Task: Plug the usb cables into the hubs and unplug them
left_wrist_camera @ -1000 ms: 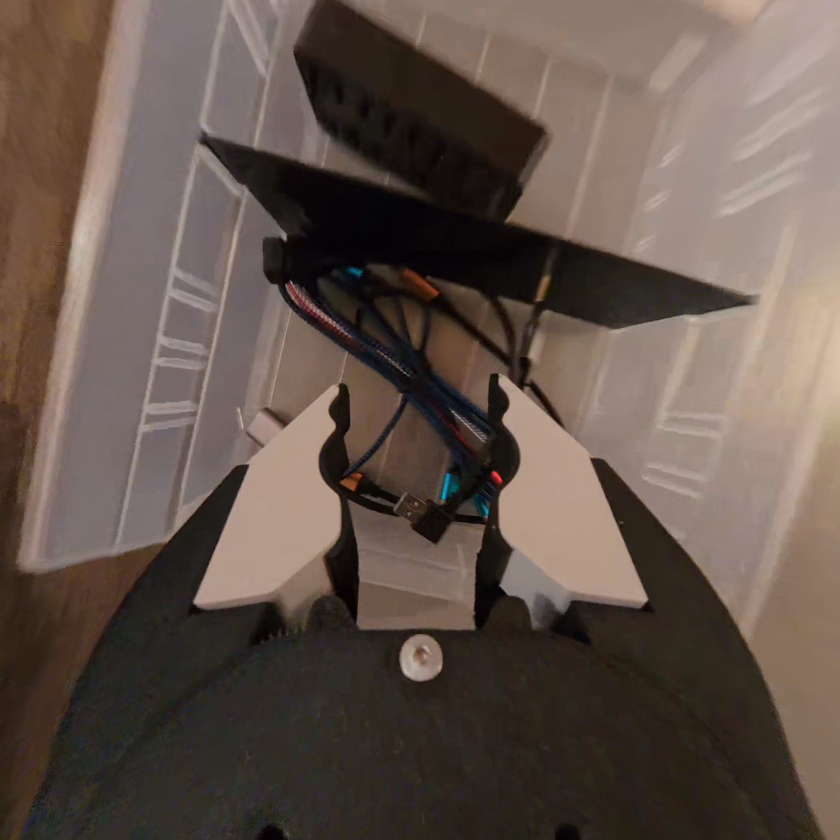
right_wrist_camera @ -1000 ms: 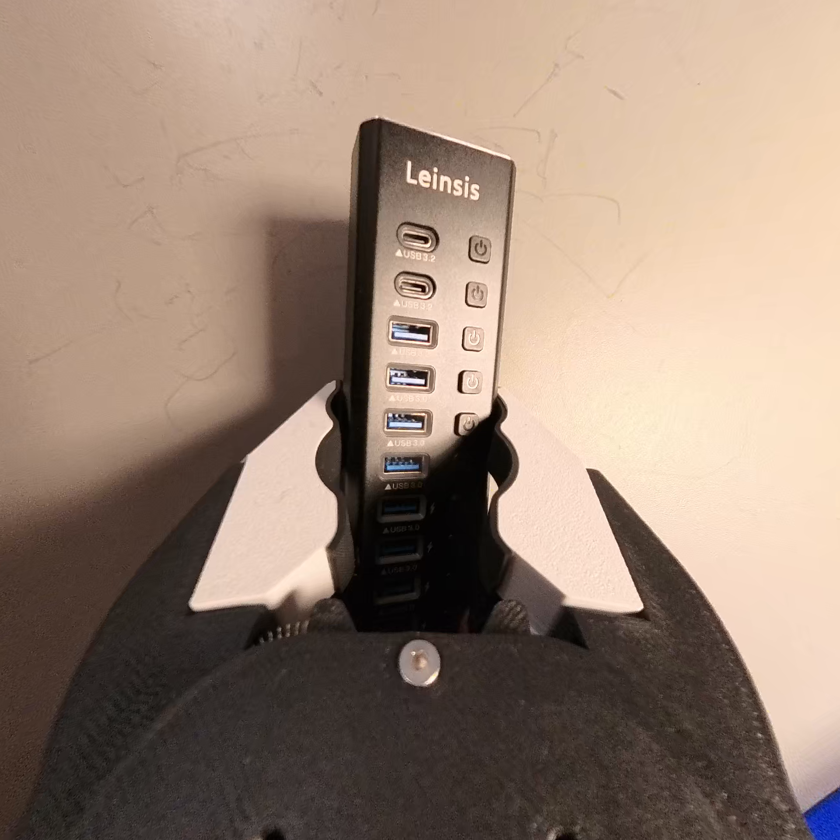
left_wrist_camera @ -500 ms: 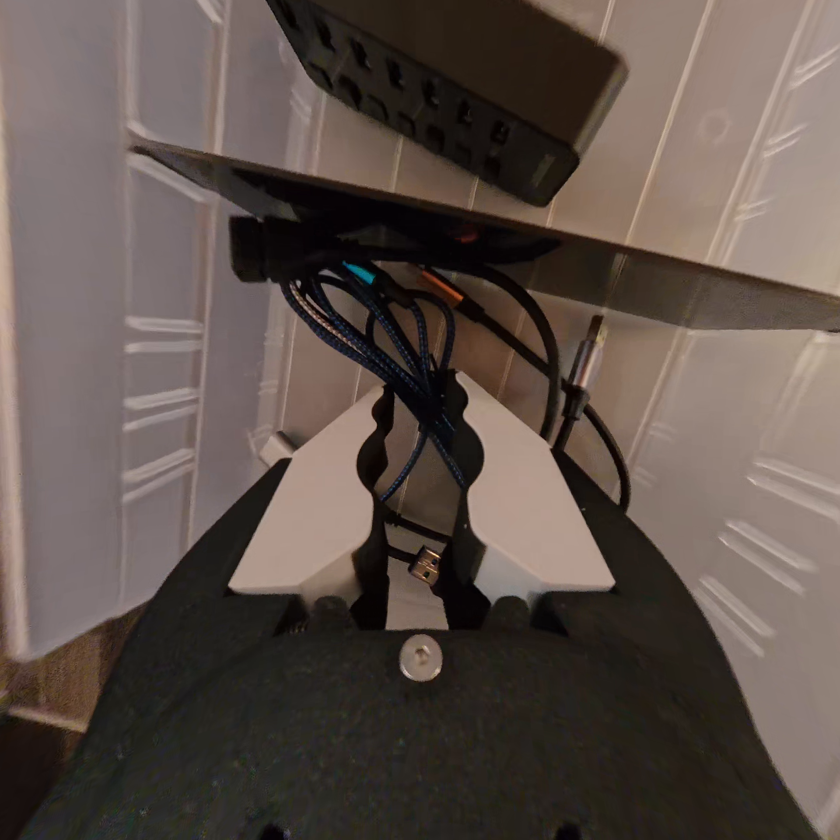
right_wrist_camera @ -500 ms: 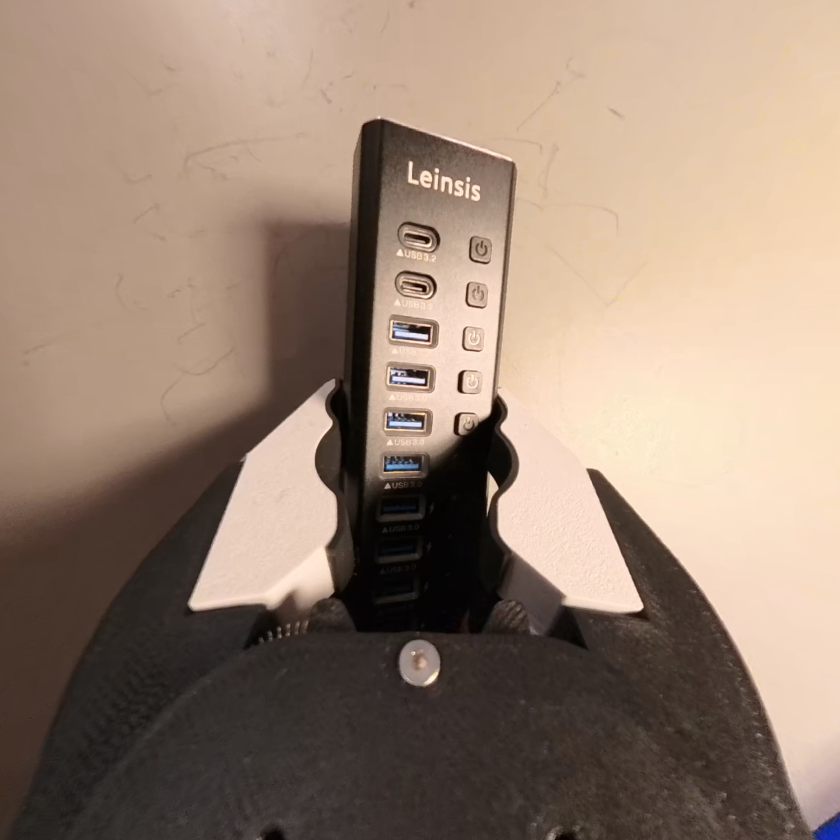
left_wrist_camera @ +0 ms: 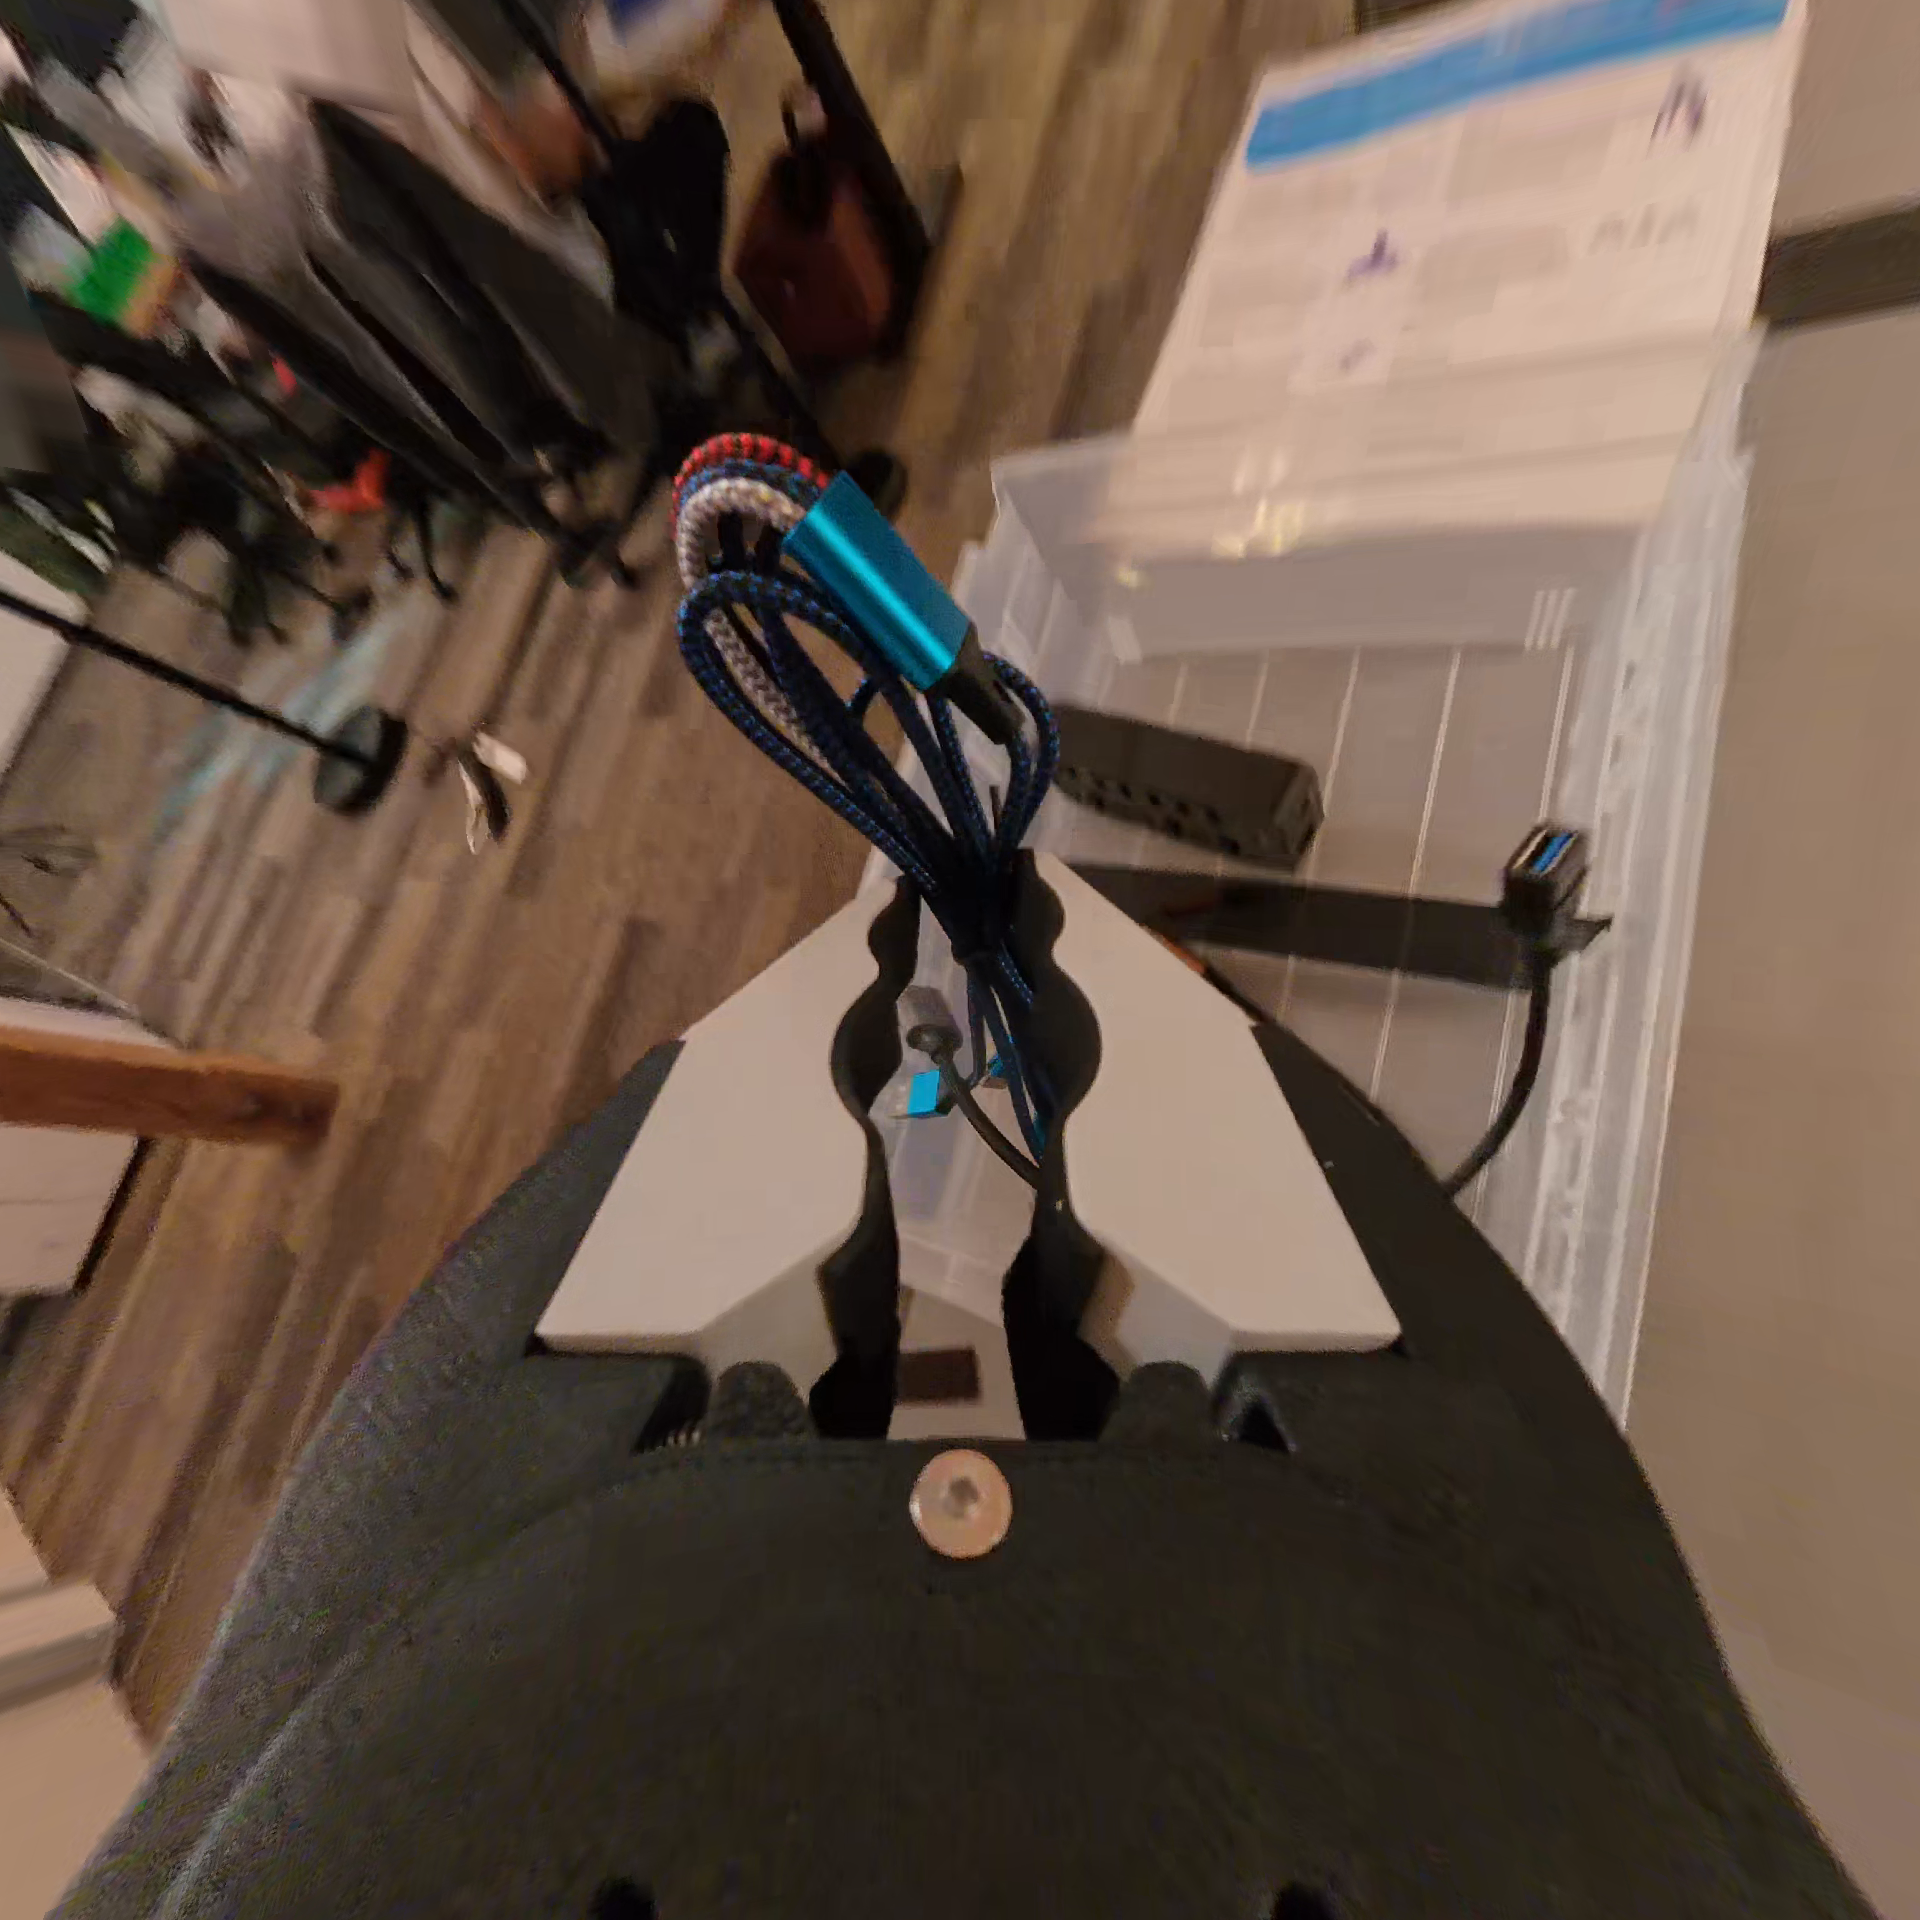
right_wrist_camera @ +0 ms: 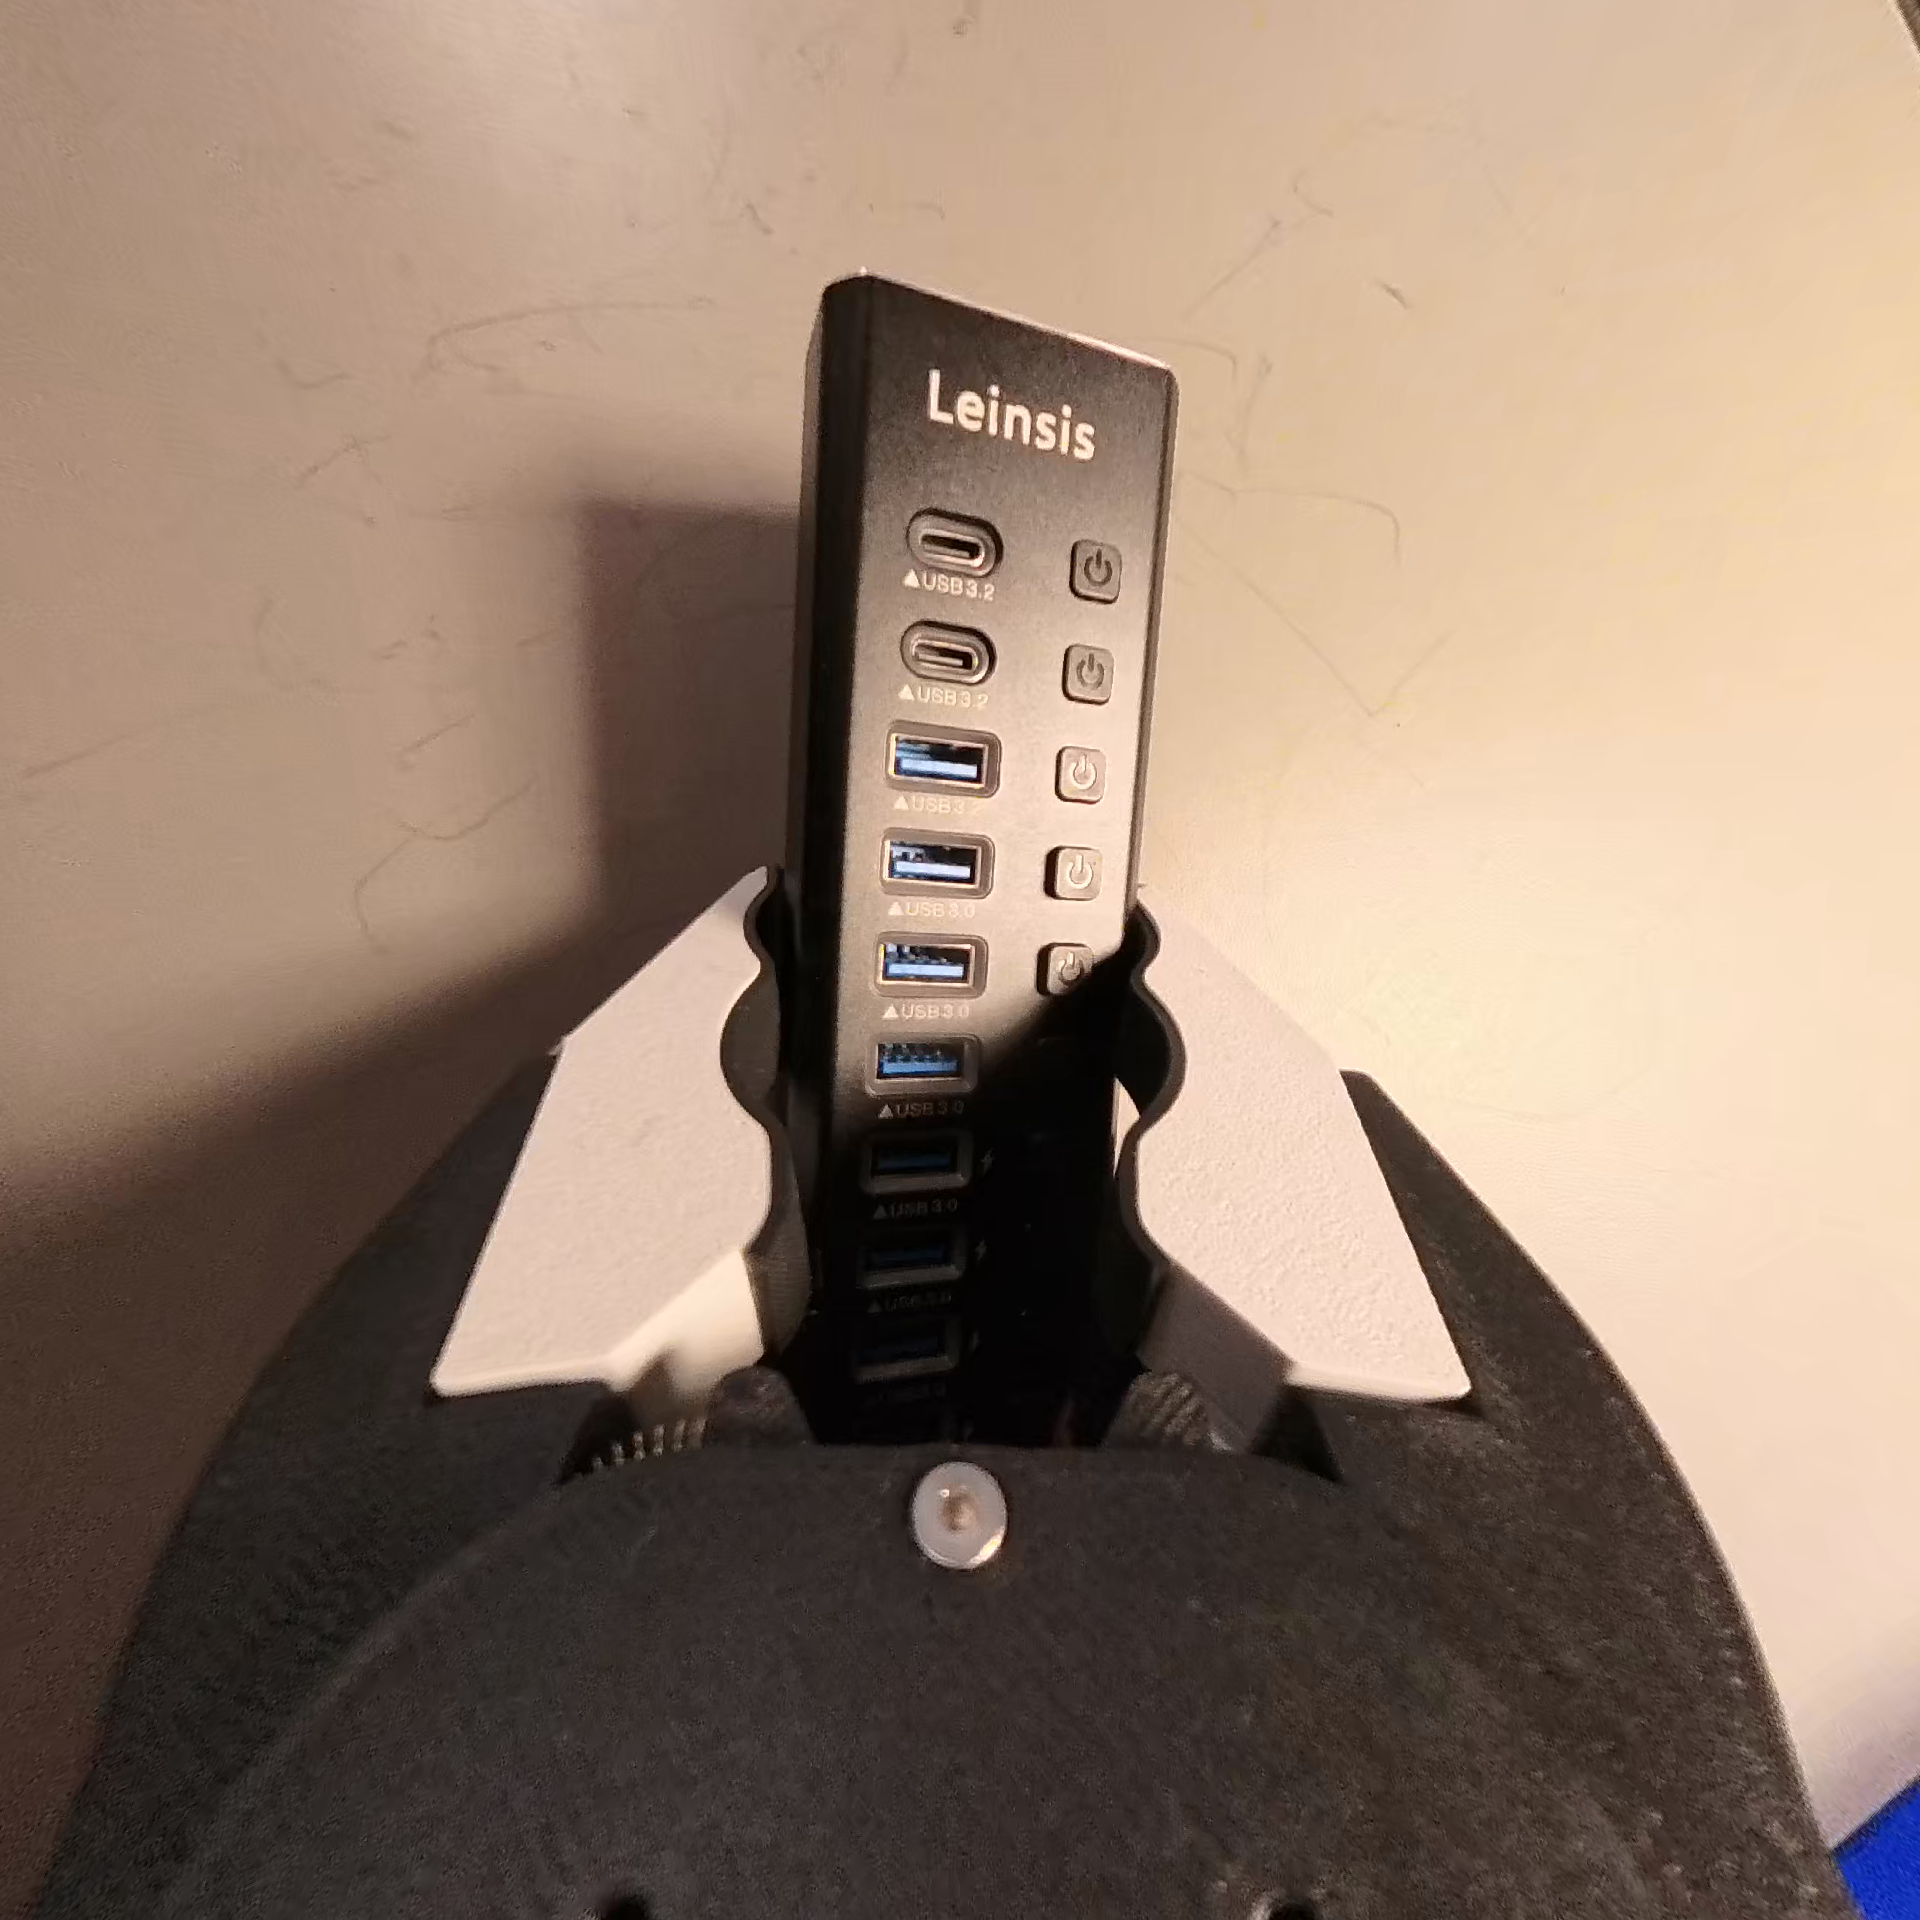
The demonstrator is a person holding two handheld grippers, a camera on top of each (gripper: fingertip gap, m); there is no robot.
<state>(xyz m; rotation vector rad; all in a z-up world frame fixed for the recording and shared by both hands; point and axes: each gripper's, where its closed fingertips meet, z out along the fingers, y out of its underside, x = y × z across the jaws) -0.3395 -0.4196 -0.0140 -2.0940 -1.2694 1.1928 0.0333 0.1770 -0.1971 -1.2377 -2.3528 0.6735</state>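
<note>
The black hub (right_wrist_camera: 987, 831) bears white printed lettering at its top and small captions under its ports.

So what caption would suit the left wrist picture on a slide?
Left gripper clamps a bundle of braided USB cables above a clear plastic bin holding a black hub.

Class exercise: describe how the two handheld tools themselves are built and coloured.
Both look alike: the left tool and right tool each have a rough black rounded body, one silver screw at its front edge, and two pale grey wedge-shaped fingers with black wavy inner pads.
</note>
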